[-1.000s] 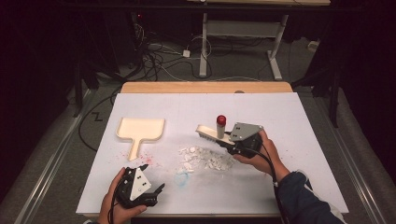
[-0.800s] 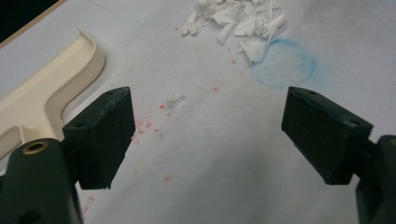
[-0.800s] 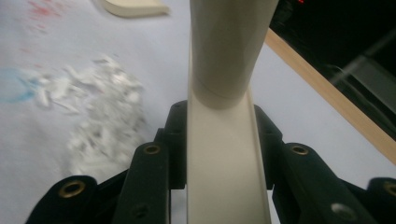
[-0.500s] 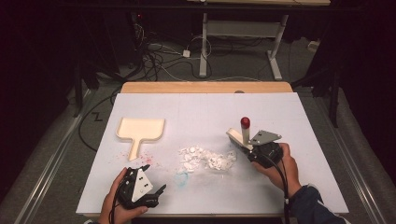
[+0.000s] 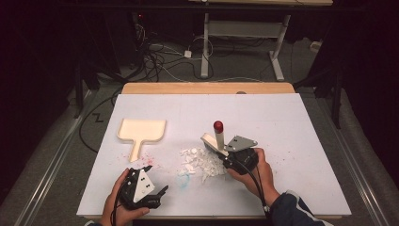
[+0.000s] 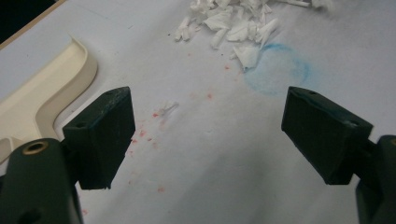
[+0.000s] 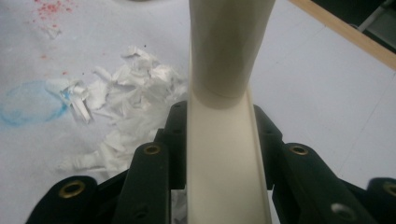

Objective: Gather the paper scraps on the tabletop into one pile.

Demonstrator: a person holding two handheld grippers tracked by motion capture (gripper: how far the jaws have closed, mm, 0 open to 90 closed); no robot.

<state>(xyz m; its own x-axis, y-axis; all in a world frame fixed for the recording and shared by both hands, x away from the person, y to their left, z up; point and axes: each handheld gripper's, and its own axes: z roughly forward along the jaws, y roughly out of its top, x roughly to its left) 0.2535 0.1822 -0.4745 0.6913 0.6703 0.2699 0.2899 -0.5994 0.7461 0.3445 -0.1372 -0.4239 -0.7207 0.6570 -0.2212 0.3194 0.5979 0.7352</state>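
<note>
Back leftward comes the right hand-held gripper [image 5: 225, 151], jaws clamped on a cream brush [image 5: 215, 140] beside the paper scraps [image 5: 200, 162]. Left hand-held gripper [image 5: 155, 181] rests wide open, empty, near the dustpan [image 5: 141, 131] on the surface [image 5: 282, 122].

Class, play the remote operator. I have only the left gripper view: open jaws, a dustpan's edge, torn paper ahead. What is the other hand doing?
Observer: The right tool is shut on a cream brush, whose handle rises to a red knob.
Operator: Where is it relative to the paper?
Observer: Its head sits at the far right edge of the paper scraps. The dustpan lies apart on their left.
</note>
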